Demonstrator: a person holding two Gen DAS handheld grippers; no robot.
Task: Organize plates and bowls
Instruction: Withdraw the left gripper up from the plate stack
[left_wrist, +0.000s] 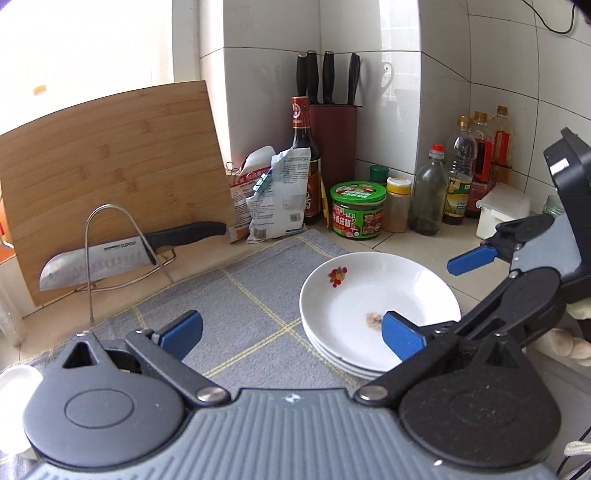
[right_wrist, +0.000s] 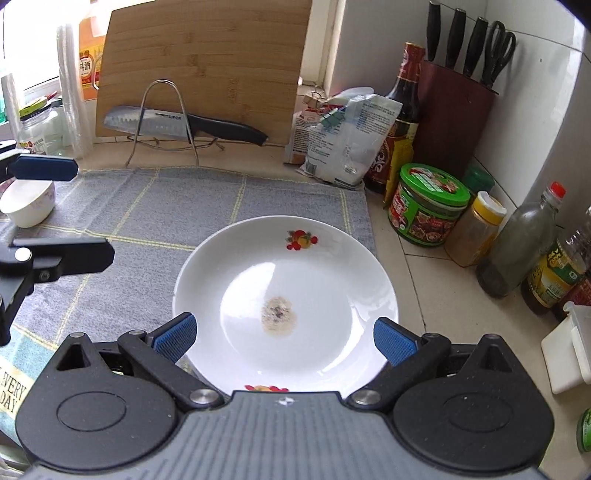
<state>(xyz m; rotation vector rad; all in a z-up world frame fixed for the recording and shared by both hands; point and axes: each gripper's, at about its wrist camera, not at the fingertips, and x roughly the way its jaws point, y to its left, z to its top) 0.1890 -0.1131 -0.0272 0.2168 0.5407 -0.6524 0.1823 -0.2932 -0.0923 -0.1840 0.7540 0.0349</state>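
Observation:
A stack of white plates (left_wrist: 369, 295) with a fruit print sits on the grey mat (left_wrist: 240, 295). The top plate (right_wrist: 286, 280) has a brown smear in its middle. My right gripper (right_wrist: 285, 339) hovers open just over the plate's near part, one blue pad above each side of the rim, with nothing gripped. In the left wrist view the right gripper (left_wrist: 454, 291) reaches in from the right. My left gripper (left_wrist: 291, 332) is open and empty over the mat, left of the stack. A small white bowl (right_wrist: 27, 205) rests on the mat's left edge, by the left gripper (right_wrist: 92, 212).
A bamboo cutting board (left_wrist: 110, 158) leans at the back behind a wire rack (left_wrist: 110, 251) holding a knife (left_wrist: 110, 258). Packets (left_wrist: 277, 195), a dark sauce bottle (left_wrist: 301, 147), a knife block (left_wrist: 332, 140), a green-lidded jar (left_wrist: 356, 210) and several bottles (left_wrist: 458, 177) crowd the tiled corner.

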